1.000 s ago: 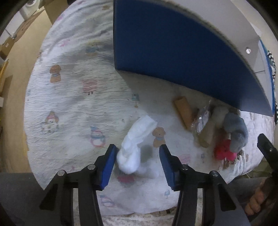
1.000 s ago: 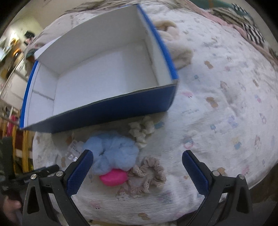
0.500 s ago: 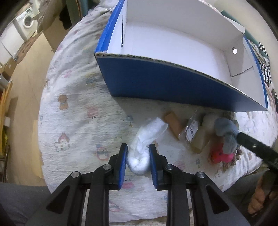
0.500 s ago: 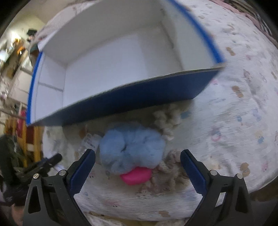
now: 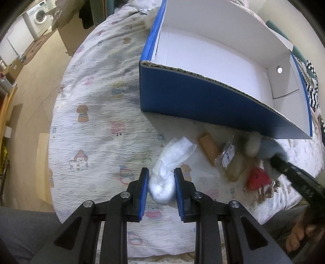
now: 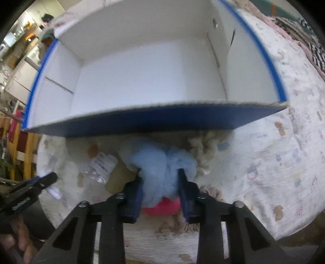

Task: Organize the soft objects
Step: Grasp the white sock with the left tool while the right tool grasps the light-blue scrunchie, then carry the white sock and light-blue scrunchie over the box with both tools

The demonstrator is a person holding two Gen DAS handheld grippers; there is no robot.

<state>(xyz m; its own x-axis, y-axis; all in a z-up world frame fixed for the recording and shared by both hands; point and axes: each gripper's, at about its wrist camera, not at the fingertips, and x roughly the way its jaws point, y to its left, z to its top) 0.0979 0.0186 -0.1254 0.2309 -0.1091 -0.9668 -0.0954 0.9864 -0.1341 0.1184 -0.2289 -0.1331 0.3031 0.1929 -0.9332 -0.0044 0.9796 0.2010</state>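
Note:
My left gripper [image 5: 161,176] is shut on a rolled white sock [image 5: 168,166], whose loose end trails toward the blue box [image 5: 193,103]. My right gripper [image 6: 160,177] is shut on a fluffy light-blue scrunchie [image 6: 162,162] just in front of the blue box [image 6: 142,119], which is white and empty inside. A pink soft item [image 6: 162,207] lies under the scrunchie. A cream fuzzy item [image 6: 201,146] and a beige frilly scrunchie [image 6: 211,192] lie beside it. In the left wrist view the right gripper's finger [image 5: 292,172] reaches over the blue scrunchie [image 5: 268,148].
A tan cardboard roll [image 5: 209,145] and a clear packet with a label [image 5: 228,155] lie on the printed bedspread [image 5: 97,130] between the two grippers. The bed edge is close below both grippers. Floor and a washing machine [image 5: 39,17] are at left.
The right gripper moved forward and closed on the blue scrunchie. The left gripper, closed on the white sock half a second ago, has lifted and pulled back with it.

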